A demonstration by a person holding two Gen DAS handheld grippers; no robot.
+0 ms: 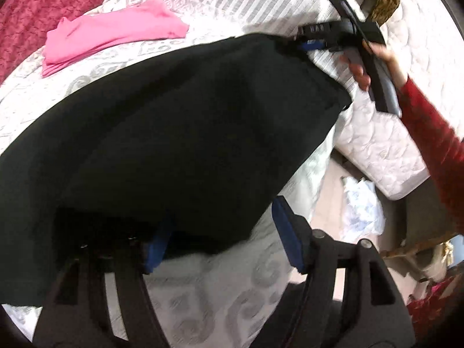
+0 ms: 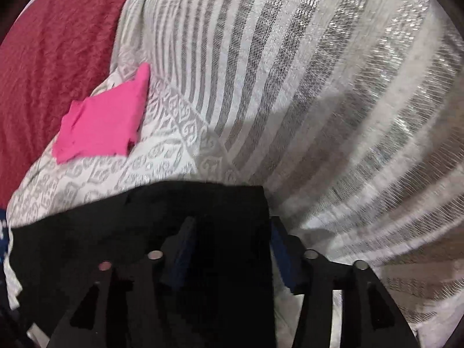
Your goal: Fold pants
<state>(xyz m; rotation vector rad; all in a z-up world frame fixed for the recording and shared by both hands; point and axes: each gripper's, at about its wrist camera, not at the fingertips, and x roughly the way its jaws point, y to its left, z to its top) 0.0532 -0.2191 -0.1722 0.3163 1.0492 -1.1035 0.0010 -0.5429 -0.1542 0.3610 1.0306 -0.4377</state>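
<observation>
While the black pants (image 1: 179, 133) lie spread on the bed's grey-and-white patterned bedspread (image 1: 220, 8), their long axis runs in the left wrist view from the lower left of the frame up toward the upper right. Their fabric is matte, dark and smooth, with a straight hemmed edge at the upper right end. At the bottom of that view the left gripper (image 1: 223, 237) stands with its blue-padded fingers (image 1: 287, 232) spread apart; one finger is half hidden at the cloth's edge, and neither presses on it. Upper right, the right gripper (image 1: 307, 43) meets the pants' far corner, held by a hand (image 1: 374, 63) in a red sleeve (image 1: 435, 145).

From the right wrist view, the right gripper's fingers (image 2: 179, 249) are parted, with a black corner (image 2: 203, 232) lying loose between them. Only this view shows the bedspread's woven silver stripes closely. A folded pink garment (image 2: 101, 127) lies at left, well apart, beside a crinkled crimson cover (image 2: 52, 43). Only the left view shows the quilted mattress side (image 1: 377, 145) and the floor.
</observation>
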